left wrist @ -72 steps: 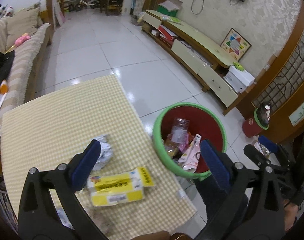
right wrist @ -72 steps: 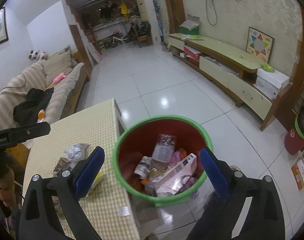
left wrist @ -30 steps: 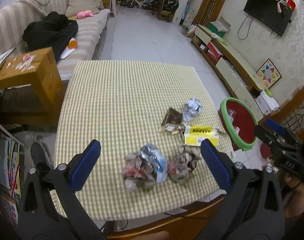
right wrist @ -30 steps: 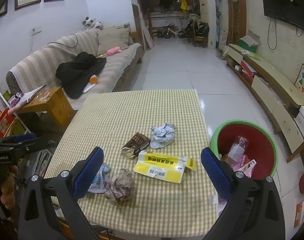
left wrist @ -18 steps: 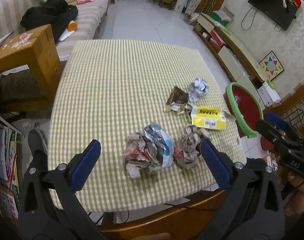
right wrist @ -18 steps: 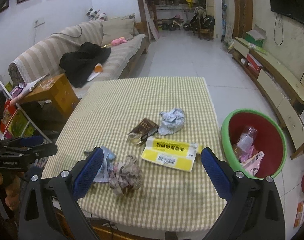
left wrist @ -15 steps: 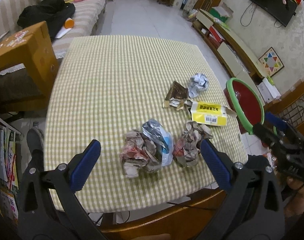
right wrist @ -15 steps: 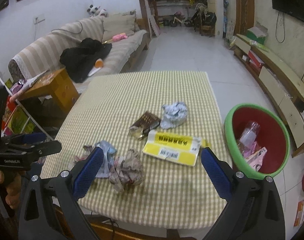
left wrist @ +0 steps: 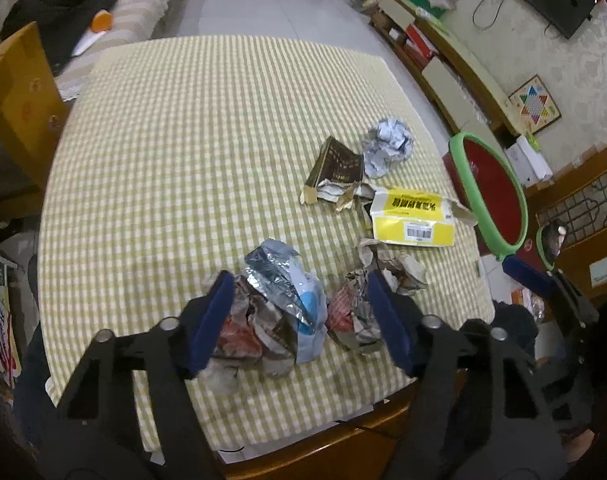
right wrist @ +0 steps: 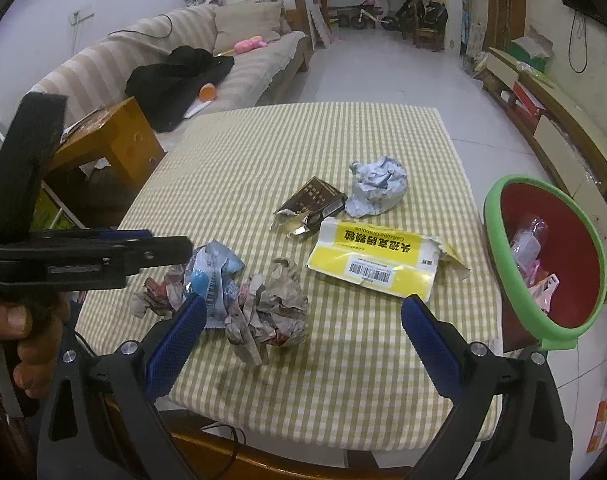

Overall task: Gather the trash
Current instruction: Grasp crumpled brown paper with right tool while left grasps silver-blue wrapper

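the left gripper (left wrist: 303, 320) hangs low over the near edge of the table (left wrist: 191, 128), its blue pads spread wide with nothing pinched; between and under them sit a crumpled reddish paper wad (left wrist: 243, 332) and a silver-and-blue foil wrapper (left wrist: 287, 284) pressed up against it. whether the pads touch the paper i cannot tell. the right gripper (right wrist: 301, 334) is spread wide too and holds nothing, hovering at the near edge with a grey-brown paper ball (right wrist: 271, 308) just ahead of its left pad. a little further in lies a flattened yellow box (right wrist: 377, 262), torn at one end, close to the table's right side. beyond it a torn brown packet (right wrist: 313, 202) lies touching a crumpled white-grey paper ball (right wrist: 377, 186). off the right edge of the table stands the red bin with a green rim (right wrist: 543, 256), already holding pink and clear wrappers. further back, a striped sofa (right wrist: 151, 60) carries a black garment.
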